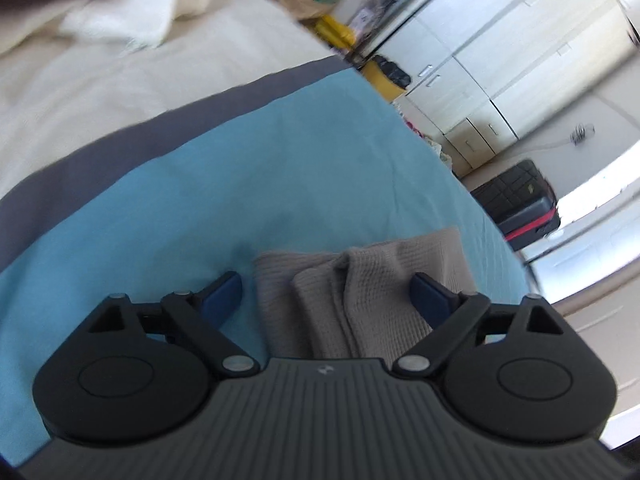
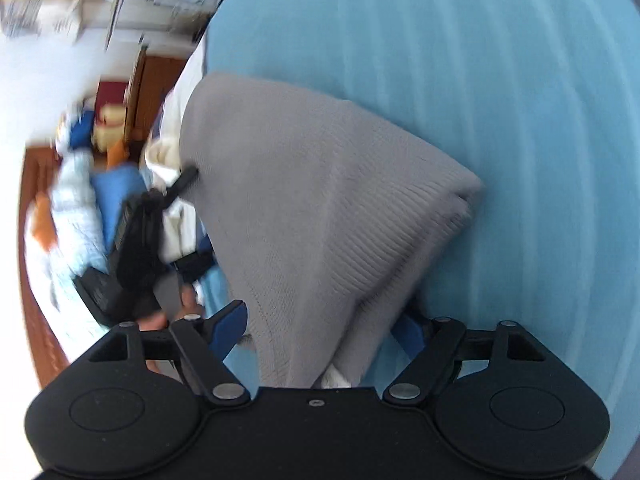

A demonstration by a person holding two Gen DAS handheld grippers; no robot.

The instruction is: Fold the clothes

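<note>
the grey waffle-knit garment (image 1: 356,300) lies on the light blue bed sheet (image 1: 280,184), bunched into a few soft folds at the near edge of the left wrist view. the left gripper (image 1: 328,292) sits over it with its blue-padded fingers (image 1: 224,296) spread wide, one on either side of the cloth; the jaws are open and neither pad presses the fabric. beyond the sheet runs a dark grey band of bedding (image 1: 160,128), then a cream blanket (image 1: 120,80) farther off, with pale wardrobe doors (image 1: 520,60) and a black suitcase (image 1: 520,200) at the far right.

in the right wrist view the same grey garment (image 2: 320,208) rises in a draped peak above the blue sheet (image 2: 480,80), its lower part running down between the fingers of the right gripper (image 2: 320,328). those jaws also stand apart, though the cloth covers the right pad, so whether anything is pinched cannot be told. the other gripper's black body (image 2: 136,240) shows blurred at the left.
</note>
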